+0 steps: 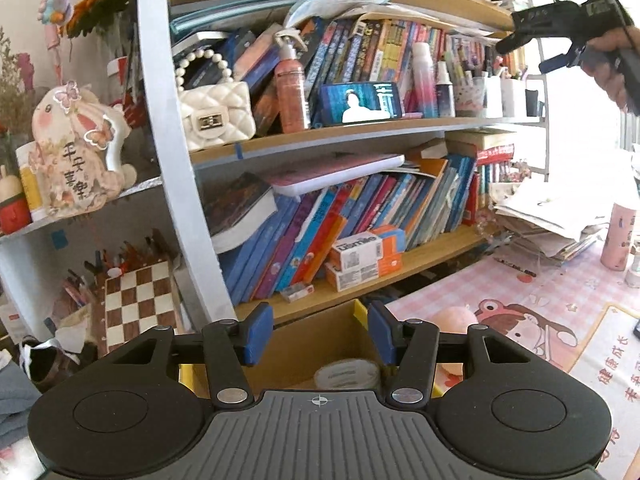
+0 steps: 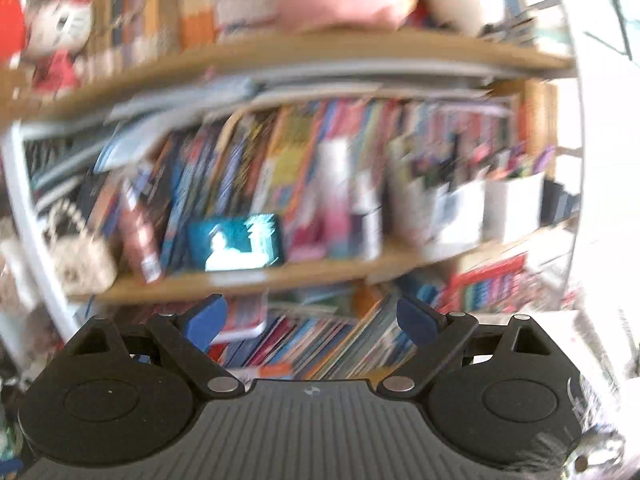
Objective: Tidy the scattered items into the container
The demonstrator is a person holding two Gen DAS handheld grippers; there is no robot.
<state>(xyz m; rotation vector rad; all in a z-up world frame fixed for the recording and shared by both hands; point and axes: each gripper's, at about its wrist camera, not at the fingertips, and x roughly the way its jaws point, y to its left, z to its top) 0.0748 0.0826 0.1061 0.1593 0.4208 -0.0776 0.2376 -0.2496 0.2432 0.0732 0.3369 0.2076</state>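
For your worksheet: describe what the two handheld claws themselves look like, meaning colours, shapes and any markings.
Both match. The left claw and right claw each have a ribbed grey deck with a small crosshair mark, black linkage arms with silver pivot caps, two round black discs and blue finger pads. From the left wrist view, the right claw's body shows a green light. No cables or sleeves show.

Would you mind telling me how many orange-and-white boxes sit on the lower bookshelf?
2: the orange-and-white boxes are stacked at the shelf front, upper box on lower box, before the leaning books. Others may be hidden.
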